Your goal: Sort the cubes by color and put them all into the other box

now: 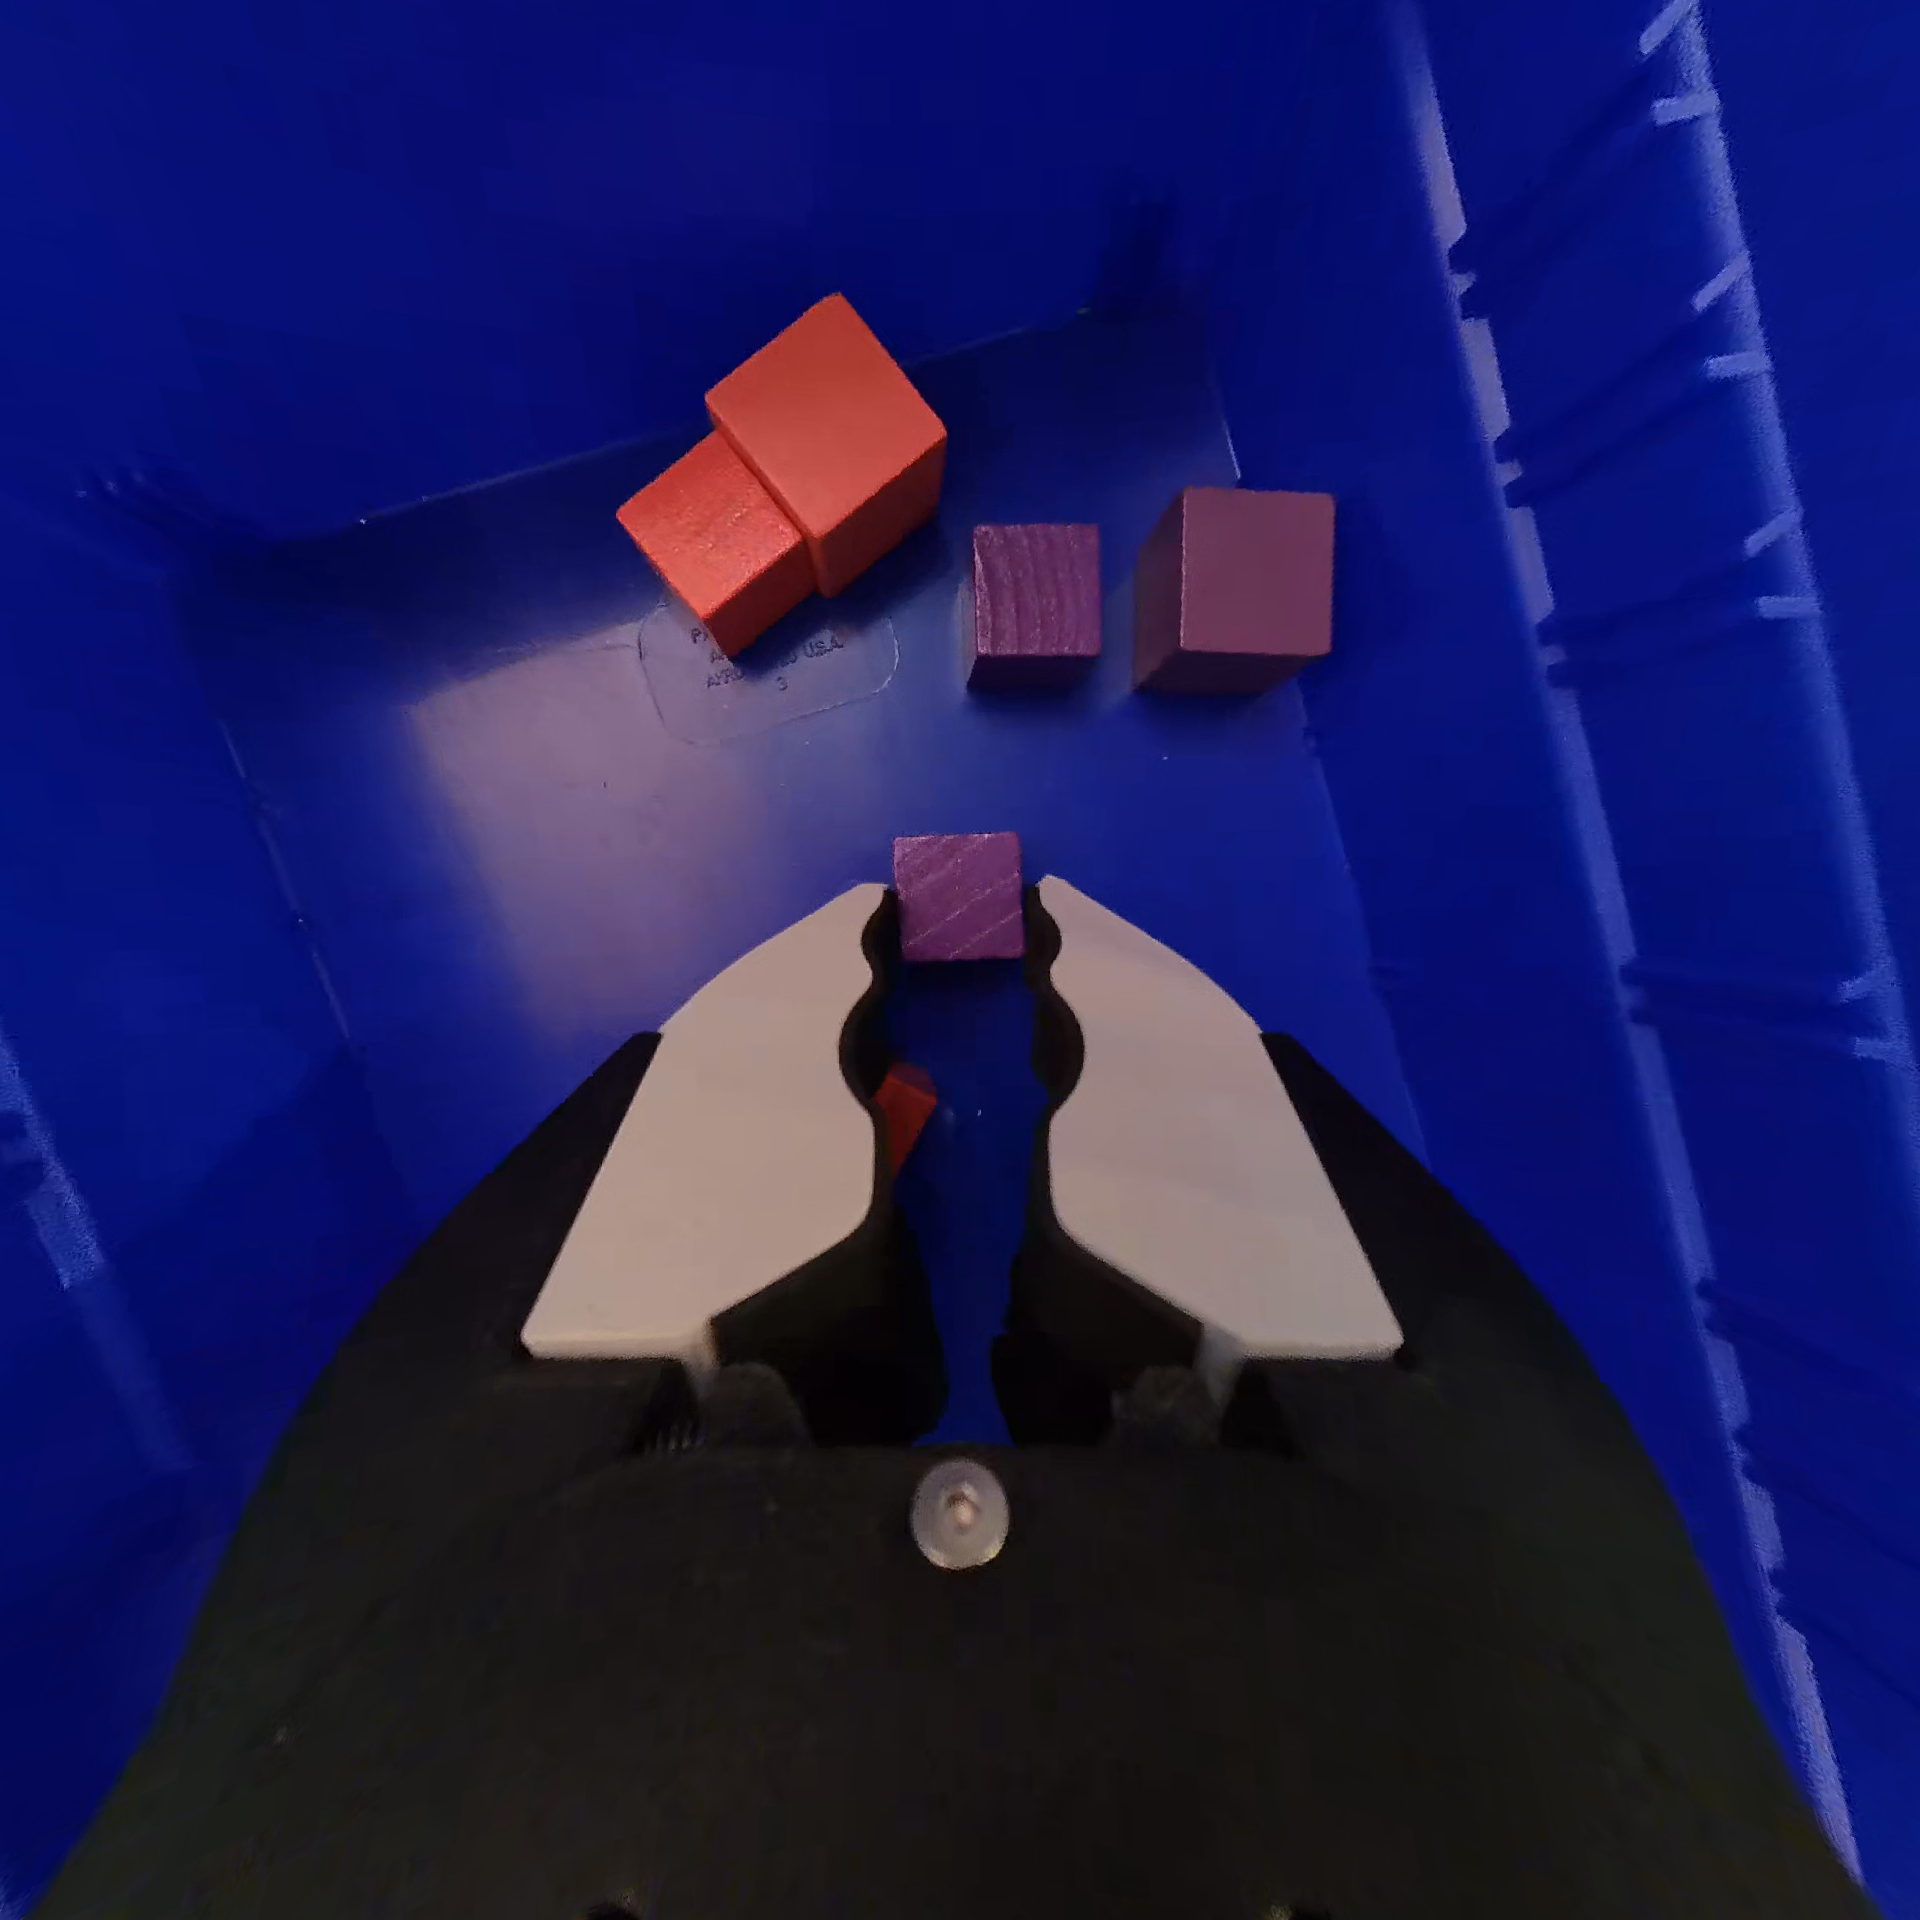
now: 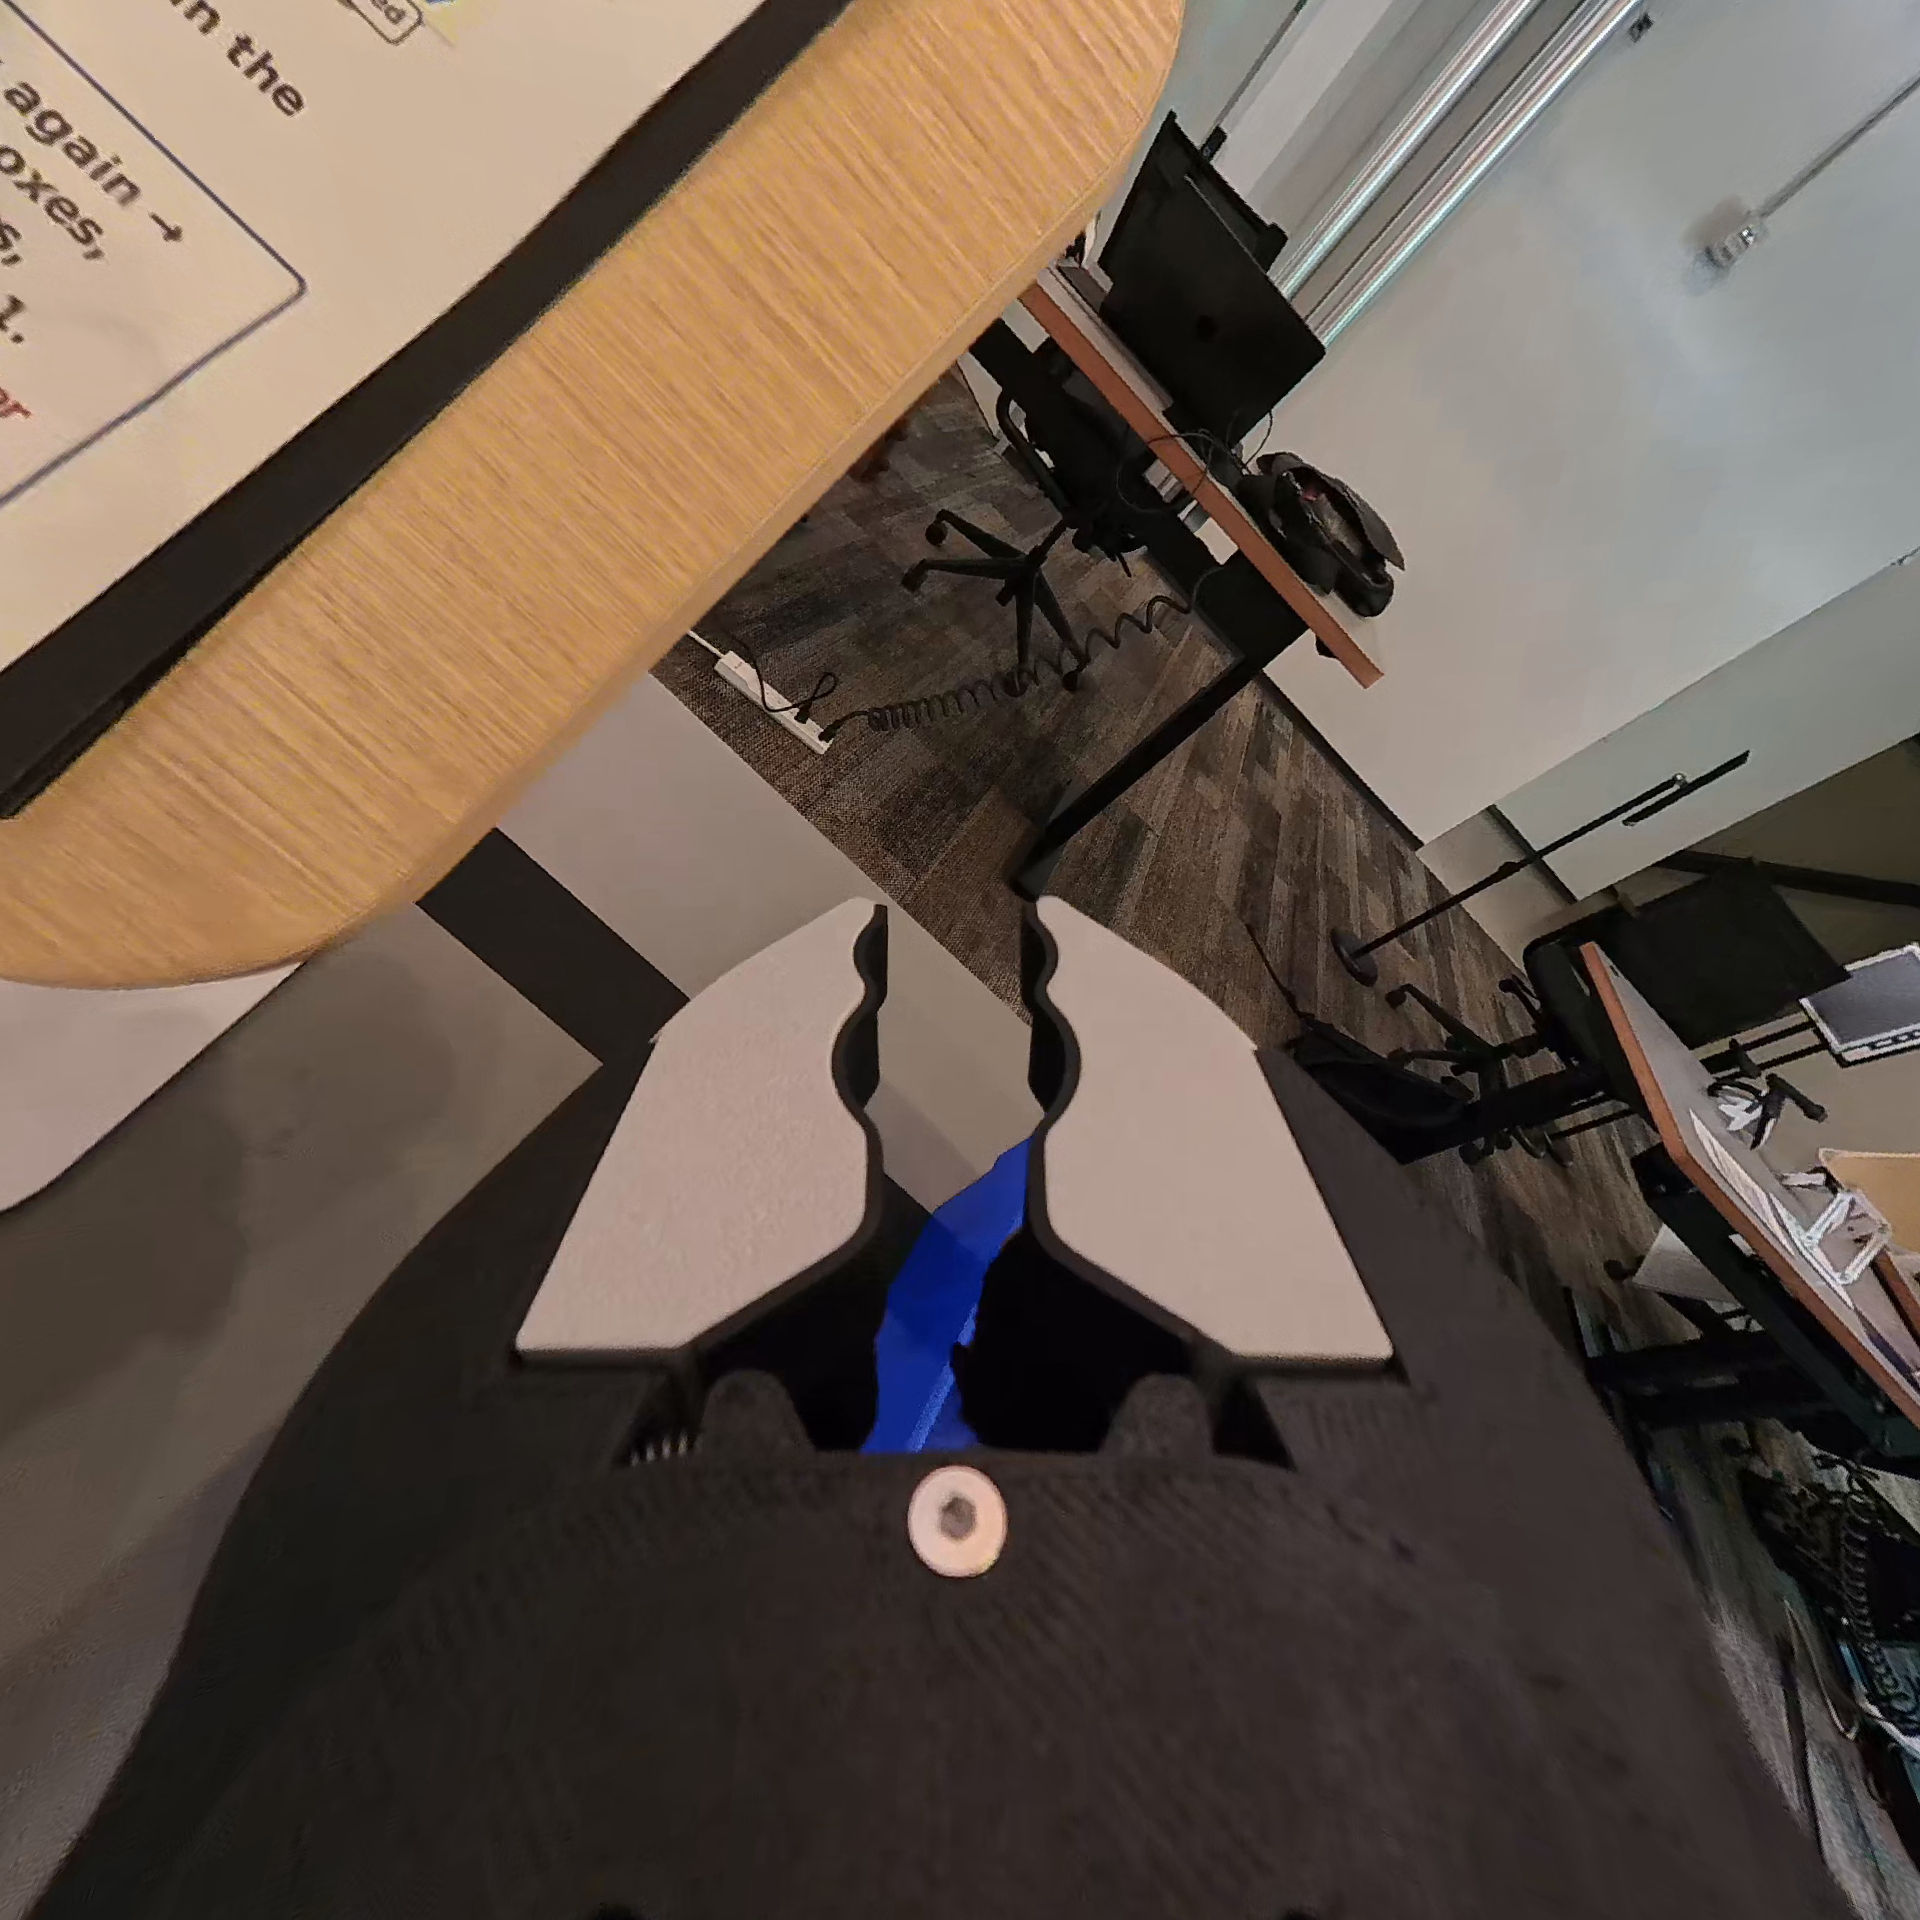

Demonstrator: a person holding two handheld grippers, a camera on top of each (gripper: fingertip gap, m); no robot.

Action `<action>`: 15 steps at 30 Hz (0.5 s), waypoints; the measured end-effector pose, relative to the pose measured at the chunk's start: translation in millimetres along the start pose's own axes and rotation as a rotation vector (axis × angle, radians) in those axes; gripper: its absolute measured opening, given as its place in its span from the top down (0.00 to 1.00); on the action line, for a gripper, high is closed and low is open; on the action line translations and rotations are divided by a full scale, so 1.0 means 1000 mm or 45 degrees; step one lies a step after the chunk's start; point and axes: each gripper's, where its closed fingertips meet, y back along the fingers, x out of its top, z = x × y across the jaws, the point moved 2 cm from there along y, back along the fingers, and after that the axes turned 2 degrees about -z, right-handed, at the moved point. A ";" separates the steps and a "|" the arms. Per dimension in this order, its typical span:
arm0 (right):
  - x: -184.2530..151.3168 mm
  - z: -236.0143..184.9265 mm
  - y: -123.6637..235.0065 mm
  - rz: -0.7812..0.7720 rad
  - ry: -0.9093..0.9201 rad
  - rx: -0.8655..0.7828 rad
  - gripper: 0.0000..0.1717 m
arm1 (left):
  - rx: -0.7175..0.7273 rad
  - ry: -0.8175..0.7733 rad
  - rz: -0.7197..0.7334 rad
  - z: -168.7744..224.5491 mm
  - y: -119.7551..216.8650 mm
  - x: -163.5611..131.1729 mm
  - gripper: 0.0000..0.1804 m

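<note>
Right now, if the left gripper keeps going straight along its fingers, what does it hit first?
The left gripper, shut on a small purple cube, points down into the blue bin. Straight ahead lies the bare bin floor, likely met first; the smaller loose purple cube sits just beyond. Depth is unclear.

Red cube (image 1: pixel 906 1110) mostly hidden behind left gripper (image 1: pixel 958 902) finger; blue box (image 2: pixel 940 1299) only sliver visible.

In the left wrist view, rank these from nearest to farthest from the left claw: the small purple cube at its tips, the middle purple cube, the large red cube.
1. Small purple cube, between the left claw tips.
2. Middle purple cube, ahead, slightly right.
3. Large red cube, farthest, ahead and left near the blue bin's back wall.
</note>
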 end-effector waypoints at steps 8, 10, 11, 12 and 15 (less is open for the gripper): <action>0.024 -0.009 0.012 0.128 0.043 0.027 0.84 | -0.221 0.047 0.330 0.020 0.057 0.033 0.87; 0.036 -0.012 0.020 0.192 0.062 0.034 0.84 | -0.315 0.029 0.462 0.035 0.088 0.047 0.87; 0.043 -0.016 0.024 0.230 0.077 0.045 0.83 | -0.366 0.004 0.526 0.046 0.104 0.054 0.87; 0.051 -0.019 0.030 0.274 0.094 0.049 0.83 | -0.399 -0.023 0.580 0.057 0.121 0.060 0.87; 0.076 -0.031 0.048 0.403 0.149 0.054 0.82 | -0.543 -0.144 0.736 0.105 0.169 0.076 0.87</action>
